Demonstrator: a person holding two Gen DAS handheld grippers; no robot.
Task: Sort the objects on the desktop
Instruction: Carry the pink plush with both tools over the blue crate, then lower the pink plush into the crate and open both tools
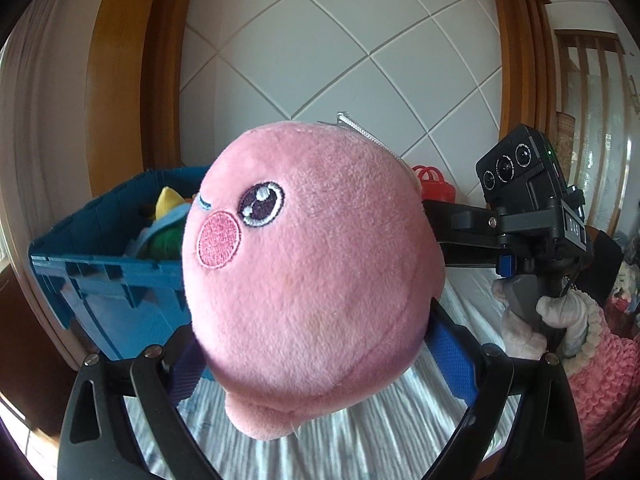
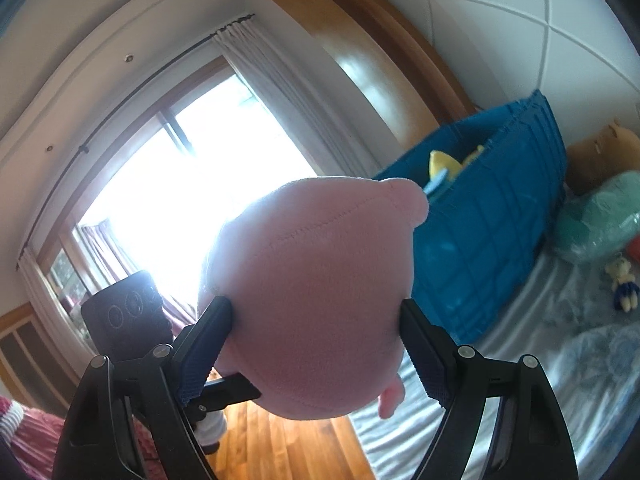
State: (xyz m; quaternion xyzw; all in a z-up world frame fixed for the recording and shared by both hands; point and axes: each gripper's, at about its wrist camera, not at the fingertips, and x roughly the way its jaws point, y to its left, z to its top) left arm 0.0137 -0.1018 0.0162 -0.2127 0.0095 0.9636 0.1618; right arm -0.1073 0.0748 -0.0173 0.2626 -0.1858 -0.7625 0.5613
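Note:
A round pink plush toy with an embroidered eye and cheek fills the left wrist view, held up in the air. My left gripper is shut on its lower part, blue pads pressed into both sides. My right gripper is also shut on the same pink plush toy, seen from its seamed back. The right gripper's camera housing shows at the right, its fingers hidden behind the toy. A blue crate holding yellow and green plush toys stands behind on the left.
The blue crate sits on a bed with a pale striped sheet. A teal plush, a brown plush and a small doll lie beside it. A red object stands behind. Wooden floor lies below; a pink knitted sleeve is at right.

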